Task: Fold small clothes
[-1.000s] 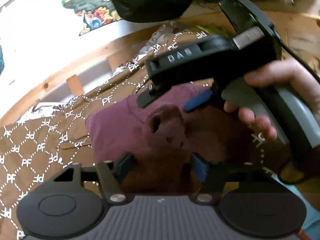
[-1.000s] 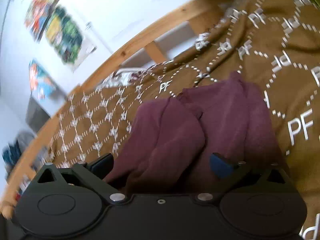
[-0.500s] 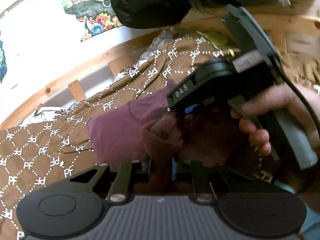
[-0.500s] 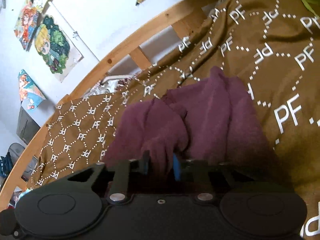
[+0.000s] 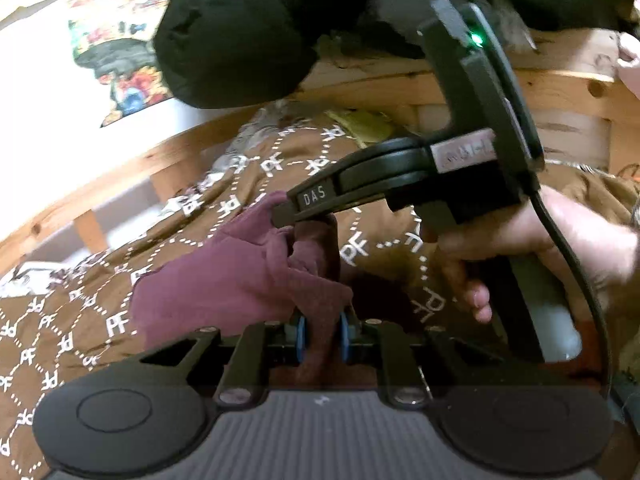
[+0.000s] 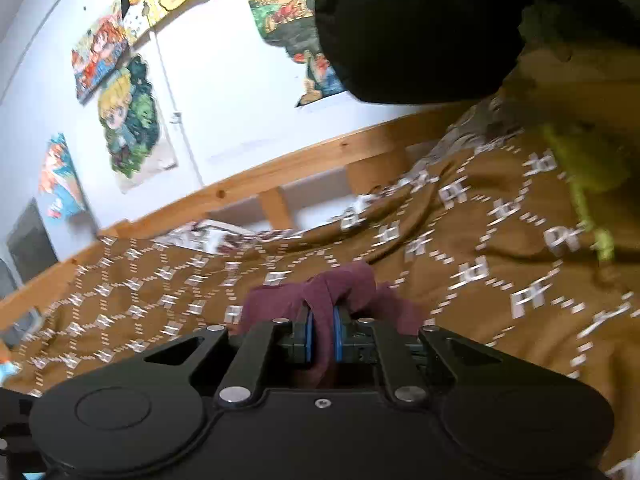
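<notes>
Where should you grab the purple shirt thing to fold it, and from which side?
Probably by its bunched edge, one pinch for each gripper. The left gripper and right gripper are both shut on folds of the maroon garment, coming from the near side, while the rest trails onto the brown blanket.

Bare brown blanket (image 6: 500,280) lies open to the right and far side. A wooden bed rail (image 6: 280,168) bounds the far edge. A black padded mass (image 6: 412,28) hangs overhead at far right, and a green cloth (image 6: 580,168) lies beneath it.
</notes>
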### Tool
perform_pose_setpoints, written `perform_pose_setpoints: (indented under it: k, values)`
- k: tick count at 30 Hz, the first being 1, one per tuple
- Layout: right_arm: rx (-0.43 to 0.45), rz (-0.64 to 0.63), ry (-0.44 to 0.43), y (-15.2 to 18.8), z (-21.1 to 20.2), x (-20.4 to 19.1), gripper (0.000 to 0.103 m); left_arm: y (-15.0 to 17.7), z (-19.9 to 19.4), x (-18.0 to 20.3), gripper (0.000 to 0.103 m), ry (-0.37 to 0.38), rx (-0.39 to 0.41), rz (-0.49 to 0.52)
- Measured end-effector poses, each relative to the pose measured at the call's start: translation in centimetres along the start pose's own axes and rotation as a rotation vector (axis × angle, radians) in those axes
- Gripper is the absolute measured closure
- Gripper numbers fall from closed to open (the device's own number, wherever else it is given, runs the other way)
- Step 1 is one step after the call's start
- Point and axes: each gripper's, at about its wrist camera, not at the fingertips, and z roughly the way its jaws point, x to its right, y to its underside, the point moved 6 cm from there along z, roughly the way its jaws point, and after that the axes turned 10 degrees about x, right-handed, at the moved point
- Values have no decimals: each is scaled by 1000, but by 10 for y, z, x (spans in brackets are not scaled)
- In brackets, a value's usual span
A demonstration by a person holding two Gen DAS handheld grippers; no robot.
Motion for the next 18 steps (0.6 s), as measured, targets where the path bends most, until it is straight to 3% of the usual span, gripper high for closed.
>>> perform_pose_setpoints:
  k: [9,18]
  values:
    - [-92,11,78,22,-1,29,93,17,11,18,84,19,-53,6]
    - [-103,-3,87,27,1,30,93,13,2,18,74,29,-41,-24]
